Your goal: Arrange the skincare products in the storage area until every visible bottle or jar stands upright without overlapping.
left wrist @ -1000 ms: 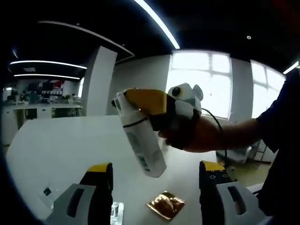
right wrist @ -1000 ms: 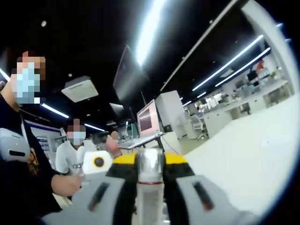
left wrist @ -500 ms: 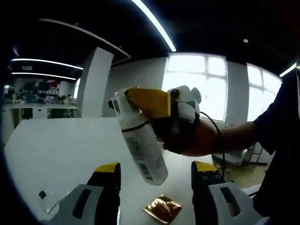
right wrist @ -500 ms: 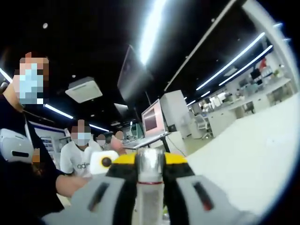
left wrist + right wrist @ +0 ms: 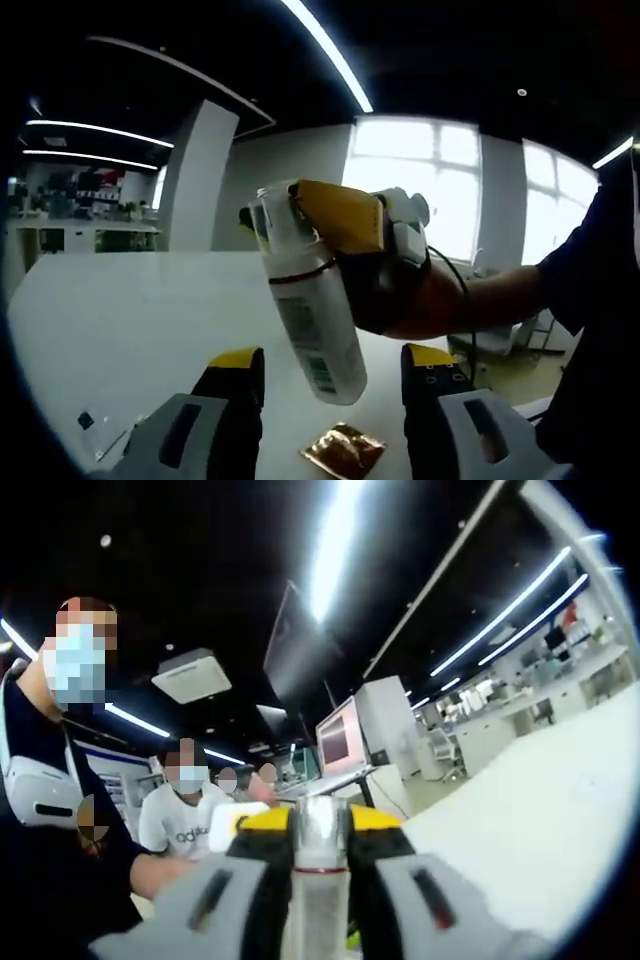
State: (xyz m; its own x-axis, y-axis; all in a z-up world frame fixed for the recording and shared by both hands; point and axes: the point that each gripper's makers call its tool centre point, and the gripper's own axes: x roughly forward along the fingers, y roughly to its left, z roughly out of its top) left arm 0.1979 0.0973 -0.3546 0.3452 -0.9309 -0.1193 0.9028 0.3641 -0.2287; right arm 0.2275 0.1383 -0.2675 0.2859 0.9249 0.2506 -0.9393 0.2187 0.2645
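right tool (image 5: 300, 225) clamped on the neck of a white cylindrical plastic bottle (image 5: 315, 320), held in air above the white bench (image 5: 120, 320). long axis tilted, base lowest, just ahead of the left tool (image 5: 325, 385), which is open, empty.

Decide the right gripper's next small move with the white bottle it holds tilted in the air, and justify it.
Probably lower and right it: the right gripper grips the white bottle near its cap, tilted, above the white table.
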